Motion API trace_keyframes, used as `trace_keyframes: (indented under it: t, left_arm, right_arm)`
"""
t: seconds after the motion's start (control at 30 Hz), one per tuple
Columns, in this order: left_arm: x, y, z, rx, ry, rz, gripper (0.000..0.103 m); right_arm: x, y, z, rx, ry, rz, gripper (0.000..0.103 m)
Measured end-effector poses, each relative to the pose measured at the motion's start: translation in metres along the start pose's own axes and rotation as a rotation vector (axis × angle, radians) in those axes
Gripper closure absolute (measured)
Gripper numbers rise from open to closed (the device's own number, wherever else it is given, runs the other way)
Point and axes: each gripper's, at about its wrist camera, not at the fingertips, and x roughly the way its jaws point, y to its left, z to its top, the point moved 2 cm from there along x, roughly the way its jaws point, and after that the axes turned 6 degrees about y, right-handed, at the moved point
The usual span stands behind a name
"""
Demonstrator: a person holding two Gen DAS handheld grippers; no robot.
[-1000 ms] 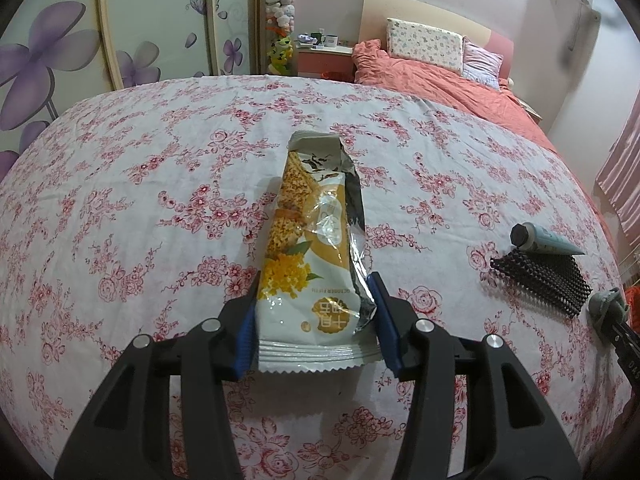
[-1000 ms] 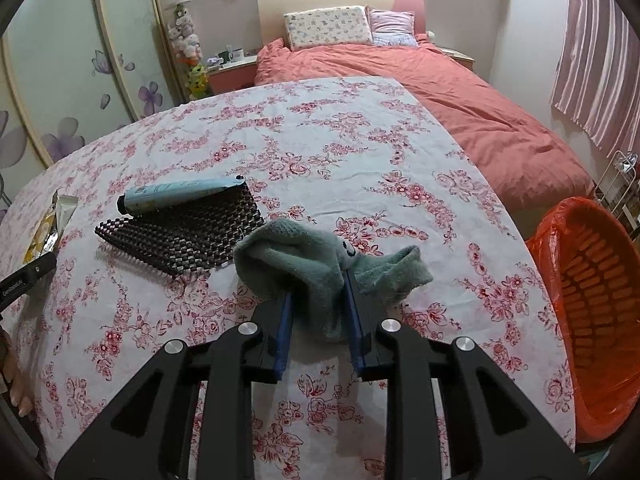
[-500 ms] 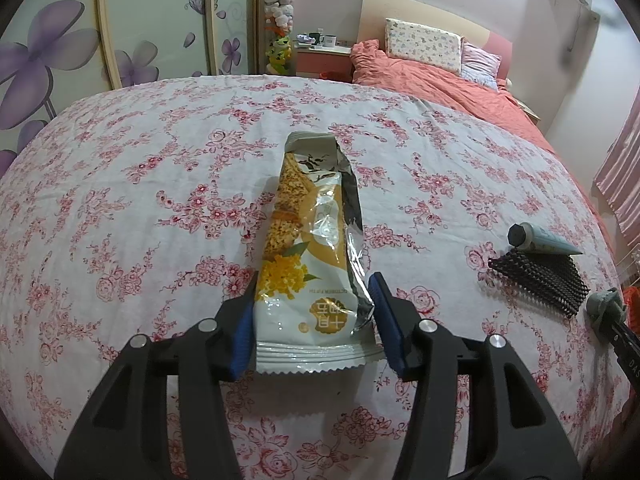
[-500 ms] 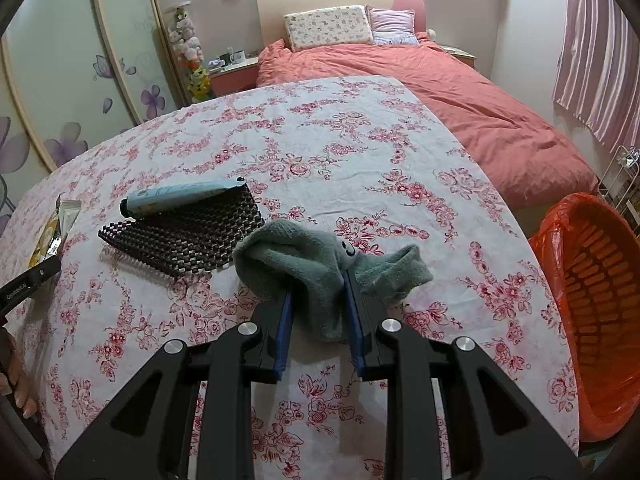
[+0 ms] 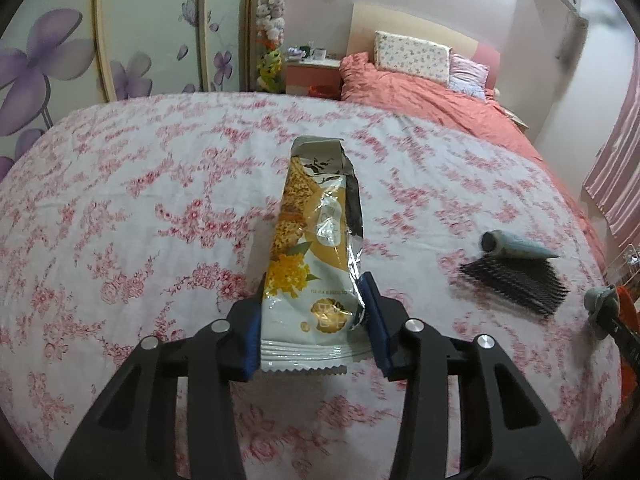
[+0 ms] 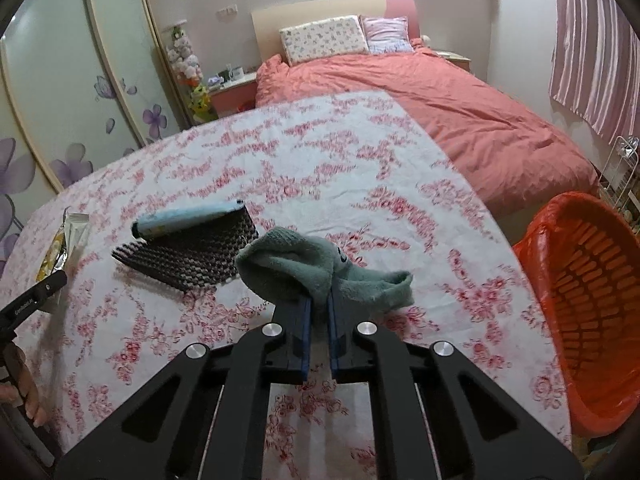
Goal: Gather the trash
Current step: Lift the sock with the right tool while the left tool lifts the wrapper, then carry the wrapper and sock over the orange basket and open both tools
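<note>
A yellow and silver snack wrapper (image 5: 316, 256), torn open at its far end, is held between the blue pads of my left gripper (image 5: 314, 320), lifted off the floral tablecloth (image 5: 140, 208). It also shows at the far left of the right wrist view (image 6: 66, 240). My right gripper (image 6: 319, 312) is shut on a grey-green sock (image 6: 316, 270) and holds it above the cloth. An orange basket (image 6: 596, 308) lined with a bag stands off the table's right edge.
A black bristly mat (image 6: 192, 256) with a light blue tube (image 6: 188, 220) on it lies mid-table; both also show in the left wrist view, the mat (image 5: 516, 280) and the tube (image 5: 516, 244). A bed with a salmon quilt (image 6: 440, 108) stands behind. A wardrobe (image 5: 120, 32) is at the left.
Both grippers have risen with their loads. The right jaws have closed tighter on the sock. The basket looms larger in the right wrist view.
</note>
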Motion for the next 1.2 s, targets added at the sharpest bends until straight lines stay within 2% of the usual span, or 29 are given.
trace_keyframes:
  t: [0.13, 0.3, 0.6, 0.9, 1.2]
  left_arm:
    - [-0.018, -0.017, 0.000, 0.029, -0.028, -0.020, 0.060]
    - [-0.043, -0.054, -0.002, 0.085, -0.059, -0.080, 0.060]
    - [-0.080, -0.148, -0.018, 0.204, -0.081, -0.254, 0.060]
    - [-0.098, -0.245, -0.048, 0.347, -0.060, -0.419, 0.060]
    - [-0.106, -0.342, -0.083, 0.496, -0.023, -0.564, 0.060]
  right_arm:
    - [-0.019, -0.006, 0.004, 0.009, -0.040, 0.010, 0.096]
    - [-0.046, -0.020, 0.005, 0.035, -0.092, 0.020, 0.096]
    - [-0.092, -0.068, 0.003, 0.120, -0.183, 0.001, 0.096]
    - [-0.114, -0.132, -0.008, 0.248, -0.239, -0.071, 0.096]
    - [-0.118, -0.197, -0.016, 0.388, -0.258, -0.098, 0.096]
